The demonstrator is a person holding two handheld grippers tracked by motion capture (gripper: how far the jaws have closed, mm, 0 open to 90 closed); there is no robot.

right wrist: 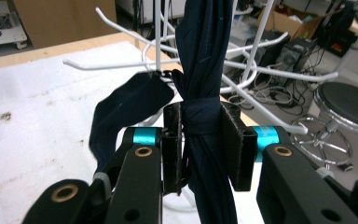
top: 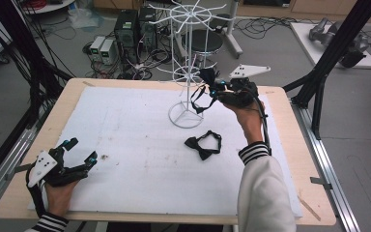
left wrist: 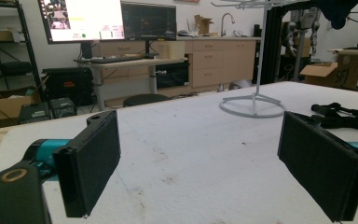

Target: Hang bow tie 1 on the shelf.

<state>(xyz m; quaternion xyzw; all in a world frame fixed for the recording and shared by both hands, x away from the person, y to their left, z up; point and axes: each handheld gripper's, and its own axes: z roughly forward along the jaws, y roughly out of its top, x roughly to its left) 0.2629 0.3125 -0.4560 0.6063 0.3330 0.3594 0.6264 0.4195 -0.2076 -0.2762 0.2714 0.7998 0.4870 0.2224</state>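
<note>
Right tongs (top: pixel 211 86) clenched on a dark bow tie (right wrist: pixel 204 116), pads squeezing its middle knot from both sides in the right gripper view. Tie runs upright between the pads, top & bottom ends cut off by the frame edges. A dark strap loop (right wrist: pixel 129 105) from the same tie hangs just beside the pads, up against a white hook of the wire rack (top: pixel 189 67). Can't tell if the strap is actually hooked on or only touching. In the high view these tongs sit right at the rack's lower ring of arms, above the rack's round base, w/ the tie's strap dangling beside the pole. Tie itself hard to make out there: dark on dark tongs.

Left tongs (top: pixel 79 151) released, jaws wide apart, nothing between them. They rest low on the bench (top: pixel 38 121), well away from the rack, toward the near left corner of the white pad (top: pixel 135 145). The left gripper view shows the rack's base ring (left wrist: pixel 253 106) far off beyond the open jaws.

Second bow tie (top: pixel 203 145) lies flat on the pad, near the rack's base on the person's side, apart from both tongs. In the left gripper view it's partly cut off behind the right-hand jaw (left wrist: pixel 342 116).

Rack top cut off in the left gripper view. Small brownish stains on the pad near the left tongs.
</note>
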